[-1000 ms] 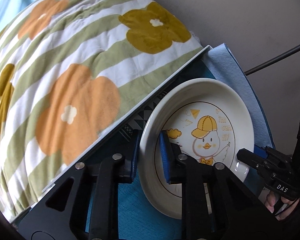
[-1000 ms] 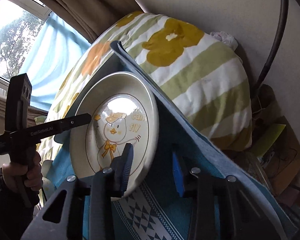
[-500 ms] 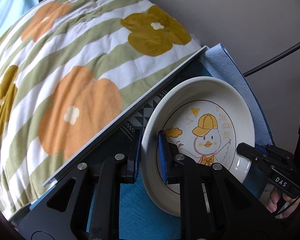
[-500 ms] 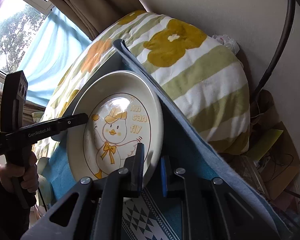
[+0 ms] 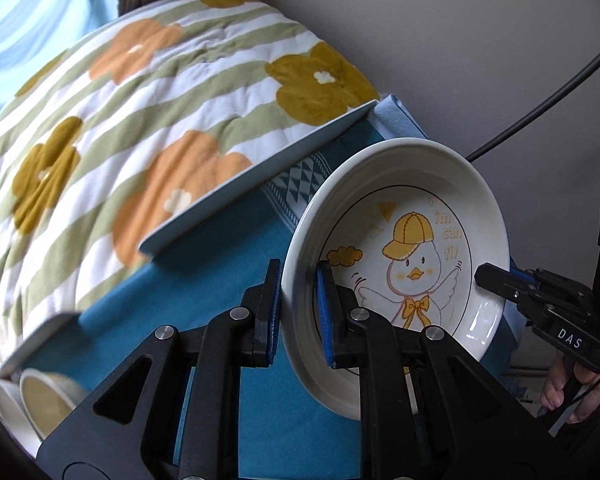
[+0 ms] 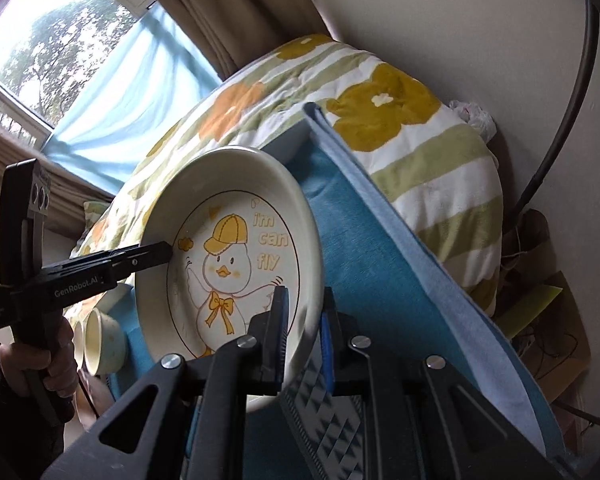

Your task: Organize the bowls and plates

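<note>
Above the blue desk, the plate hangs tilted, its opposite rims pinched by the left tool and right tool. Keep both grips level; carry it toward the bowls.

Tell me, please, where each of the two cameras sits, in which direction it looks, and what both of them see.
Left wrist: sits on the left gripper, looks along its fingers, shut on one edge of the duck plate, toward the floral quilt; the person's right hand shows.
Right wrist: sits on the right gripper, shut on the opposite edge of the plate, looks toward the window; the left hand shows.
Shared: plate, quilt, blue cloth, bowls, each other's gripper.
</note>
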### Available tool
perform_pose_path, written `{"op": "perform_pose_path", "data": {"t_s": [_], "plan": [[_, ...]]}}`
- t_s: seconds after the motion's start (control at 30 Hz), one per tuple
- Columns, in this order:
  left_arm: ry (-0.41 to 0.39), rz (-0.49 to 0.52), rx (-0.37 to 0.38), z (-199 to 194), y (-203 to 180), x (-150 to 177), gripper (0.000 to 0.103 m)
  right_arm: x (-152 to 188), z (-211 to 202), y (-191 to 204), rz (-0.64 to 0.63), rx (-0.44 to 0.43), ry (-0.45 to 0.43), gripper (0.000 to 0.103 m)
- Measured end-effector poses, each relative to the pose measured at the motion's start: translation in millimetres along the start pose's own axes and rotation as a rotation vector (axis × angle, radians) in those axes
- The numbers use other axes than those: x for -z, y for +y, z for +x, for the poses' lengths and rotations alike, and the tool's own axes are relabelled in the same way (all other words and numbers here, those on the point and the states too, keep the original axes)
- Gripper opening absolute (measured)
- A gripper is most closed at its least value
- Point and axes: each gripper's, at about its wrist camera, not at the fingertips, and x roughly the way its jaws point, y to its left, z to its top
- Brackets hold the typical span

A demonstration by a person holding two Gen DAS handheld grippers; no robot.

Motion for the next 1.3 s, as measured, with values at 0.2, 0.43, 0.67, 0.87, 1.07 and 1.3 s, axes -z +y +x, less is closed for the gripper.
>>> {"op": "perform_pose_path", "data": {"t_s": [0.2,0.43,0.67,0.87,1.07,1.3], "plan": [[-0.076,-0.055,-0.027,-61,2,59,0.014,29,-29,32,-0.085,-0.029,0.004,0.013],[-0.141,-0.122,-0.088,-118,4,136,0.014,77,-51,70,-0.171,-0.064,0.030,0.013],[-0.133,-0.217,-0.107,-140,18,210,0.014,124,-48,94,-0.215,-0.087,0.093,0.013],[-0.095,-0.316,-0.125,-131,38,255,0.014,147,-23,110,-0.281,-0.094,0.163,0.013],[-0.048,-0.419,-0.160,-111,61,292,0.014,156,11,125,-0.370,-0.098,0.233,0.013],[-0.017,-0.525,-0.157,-90,81,317,0.014,155,39,145,-0.462,-0.089,0.275,0.013]]}}
